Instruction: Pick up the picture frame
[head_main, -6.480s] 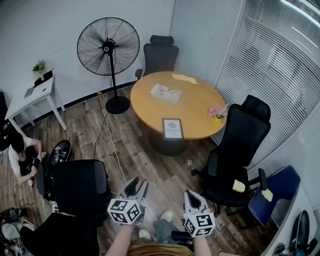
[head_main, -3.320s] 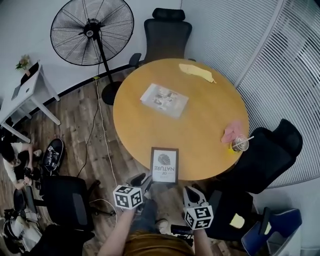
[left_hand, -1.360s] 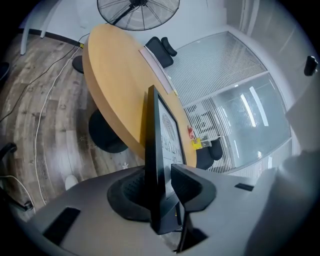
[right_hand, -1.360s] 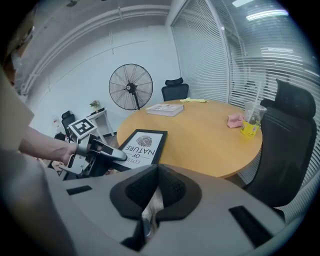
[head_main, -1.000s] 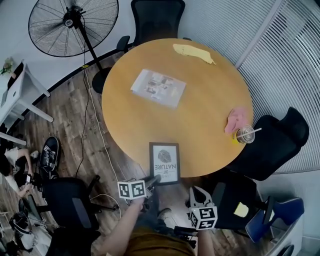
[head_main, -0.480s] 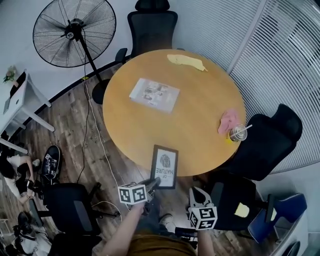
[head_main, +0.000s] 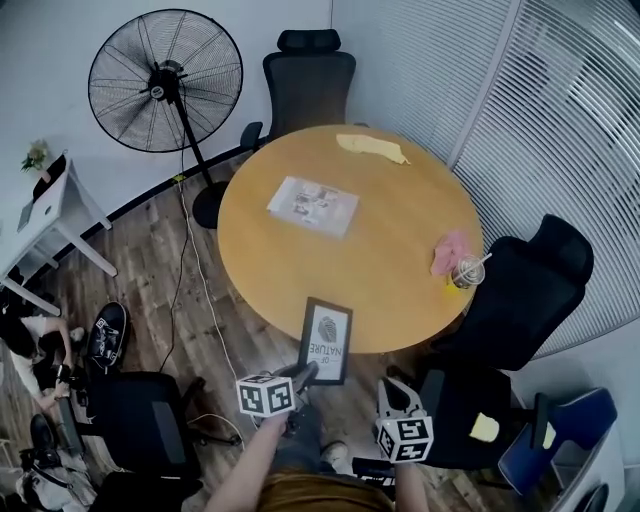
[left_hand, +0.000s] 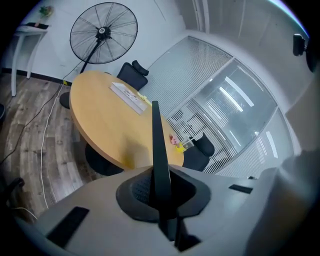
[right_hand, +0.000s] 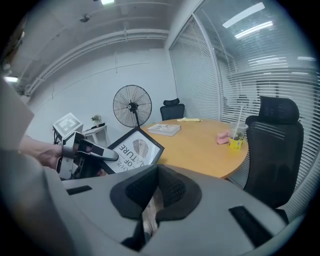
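Note:
The picture frame (head_main: 327, 340), black-edged with a white leaf print, hangs tilted just off the near edge of the round wooden table (head_main: 380, 230). My left gripper (head_main: 306, 372) is shut on the frame's lower left corner. In the left gripper view the frame (left_hand: 155, 145) stands edge-on between the jaws of that gripper (left_hand: 159, 192). My right gripper (head_main: 389, 392) hovers to the right of the frame, shut and holding nothing. From the right gripper view I see the frame (right_hand: 131, 149) with the left gripper (right_hand: 100, 152) clamped on it.
On the table lie a magazine (head_main: 312, 205), a yellow cloth (head_main: 370, 148), a pink cloth (head_main: 448, 250) and a cup with a straw (head_main: 465, 272). Black chairs (head_main: 520, 285) (head_main: 308, 85) ring the table. A floor fan (head_main: 165, 80) and a seated person (head_main: 22, 345) are at the left.
The frame lay flat on the table's edge; now it is lifted off and tilted in my left gripper. Both grippers have risen a little.

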